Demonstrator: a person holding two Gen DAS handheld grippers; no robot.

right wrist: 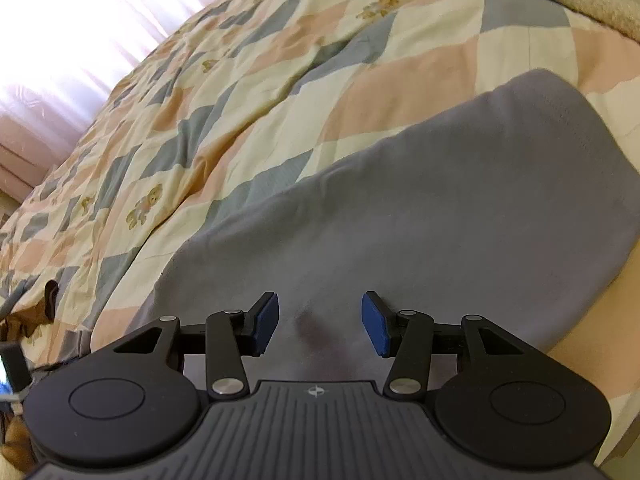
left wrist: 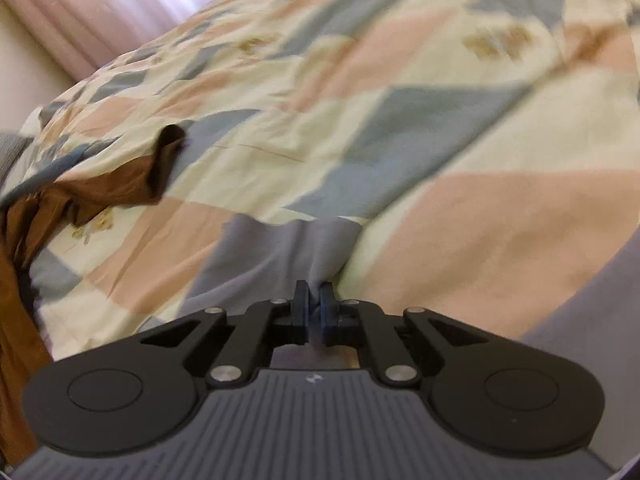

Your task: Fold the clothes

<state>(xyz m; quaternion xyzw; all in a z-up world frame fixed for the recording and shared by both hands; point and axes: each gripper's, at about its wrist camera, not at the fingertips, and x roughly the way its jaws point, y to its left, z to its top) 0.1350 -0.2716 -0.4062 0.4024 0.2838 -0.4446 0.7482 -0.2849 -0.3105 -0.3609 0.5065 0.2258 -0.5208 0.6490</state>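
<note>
The gray cloth [right wrist: 420, 208] lies spread on the quilt [right wrist: 224, 120], close to the near side of the bed. It looks smooth and mostly flat in the right view, with a rounded far edge, so it may already be partly folded (I cannot tell what kind of clothing it is).

In the left view, a bit of the gray cloth [left wrist: 276, 252] is bunched up into a little peak. That is because the left gripper [left wrist: 315, 300] has its two fingers pressed together on that bit and is pinching it. My guess is that it holds the edge so it can lift it and bring it over for a fold.

The right gripper [right wrist: 320, 322] is wide apart and holds nothing. Its blue pads [right wrist: 266, 322] sit low over the middle of the cloth, one on each side of a small dark dent. I cannot tell if they touch the cloth. It may be there to keep the cloth down or to grab it next.

A brown garment [left wrist: 116, 188] lies crumpled off to the left, well apart from the gray one. Behind the bed hangs a pink curtain [left wrist: 80, 12] with bright light coming through.
</note>
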